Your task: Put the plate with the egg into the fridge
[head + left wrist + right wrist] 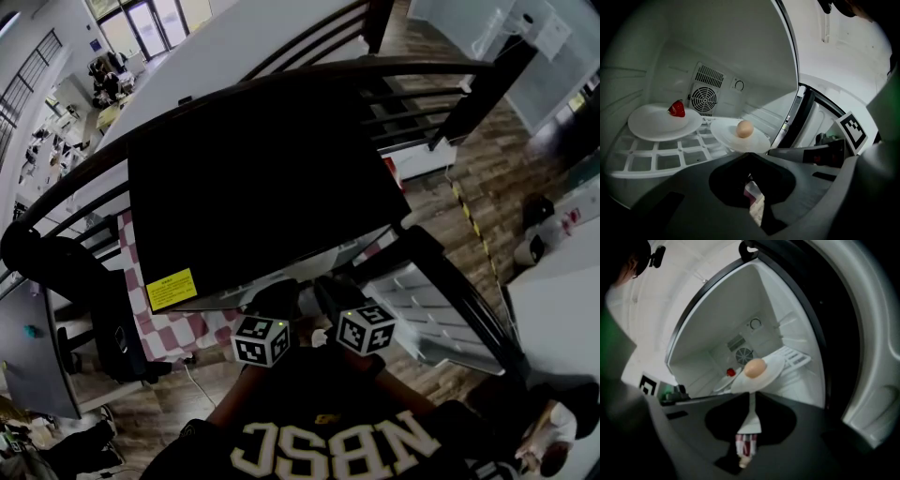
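1. The plate [725, 134] with the egg [745, 128] on it is inside the open fridge [740, 51]. It shows in the middle of the left tool view, over the front right part of the white grid shelf [670, 151].
2. No view shows whether the plate rests on the shelf or hangs just above it. It looks slightly tilted.
3. The right tool [751, 398] is clamped on the plate's near rim, which runs edge-on between its jaws at lower centre of the right tool view. So the plate is not yet let go.
4. The left tool [749, 158] has its jaws together with nothing between them. It sits just short of the plate's near edge and seems to carry none of the load.
5. A second plate [644, 126] holding a small red thing [677, 109] sits on the shelf just beside the egg plate, toward the left of the frame.
6. Judged from this, the carrying is nearly done. What seems left is to settle the plate flat on the shelf, open the right tool and draw both tools out.
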